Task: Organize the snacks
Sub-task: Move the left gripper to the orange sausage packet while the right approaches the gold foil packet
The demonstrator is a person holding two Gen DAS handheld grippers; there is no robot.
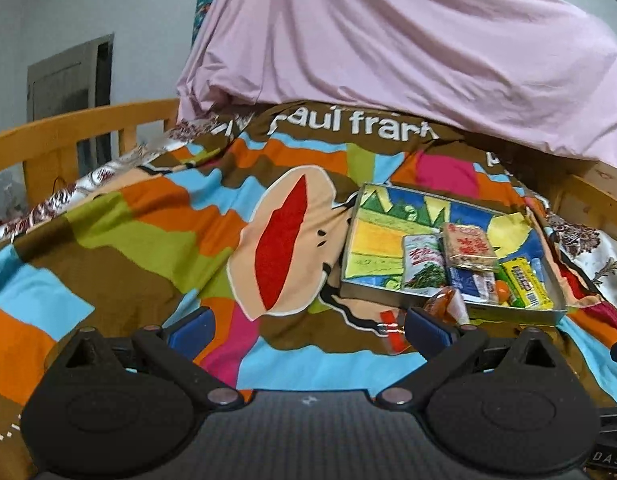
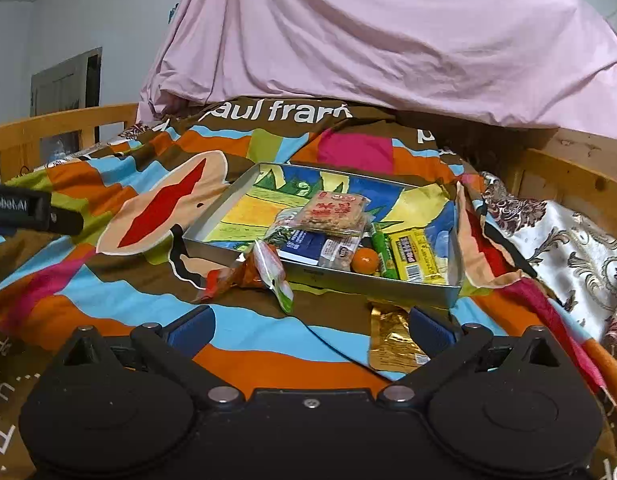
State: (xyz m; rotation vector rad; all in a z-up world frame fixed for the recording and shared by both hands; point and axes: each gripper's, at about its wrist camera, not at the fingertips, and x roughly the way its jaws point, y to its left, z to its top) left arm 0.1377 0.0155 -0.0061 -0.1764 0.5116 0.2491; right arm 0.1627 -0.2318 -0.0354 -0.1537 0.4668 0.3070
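A shallow metal tray (image 2: pixel 212 224) (image 1: pixel 350 240) with a colourful picture bottom lies on the patterned blanket. Inside lie a pink-red cracker pack (image 2: pixel 334 210) (image 1: pixel 468 246), a green-white packet (image 1: pixel 422 266), a blue pack (image 2: pixel 304 246), an orange ball (image 2: pixel 365 260), a green stick pack (image 2: pixel 382 250) and a yellow pack (image 2: pixel 416 256) (image 1: pixel 526 282). An orange-green snack bag (image 2: pixel 264 270) (image 1: pixel 446 304) leans on the tray's near wall. A gold packet (image 2: pixel 390 340) lies before the tray, by my right gripper's (image 2: pixel 310 326) right finger. Both grippers are open and empty; the left gripper (image 1: pixel 308 326) hovers left of the tray.
A pink sheet (image 2: pixel 368 40) is heaped behind the tray. Wooden bed rails (image 2: pixel 568 176) (image 1: pixel 80 128) run along both sides. A floral silver cloth (image 2: pixel 568 240) lies right of the tray. The left gripper's body (image 2: pixel 24 208) shows at the right view's left edge.
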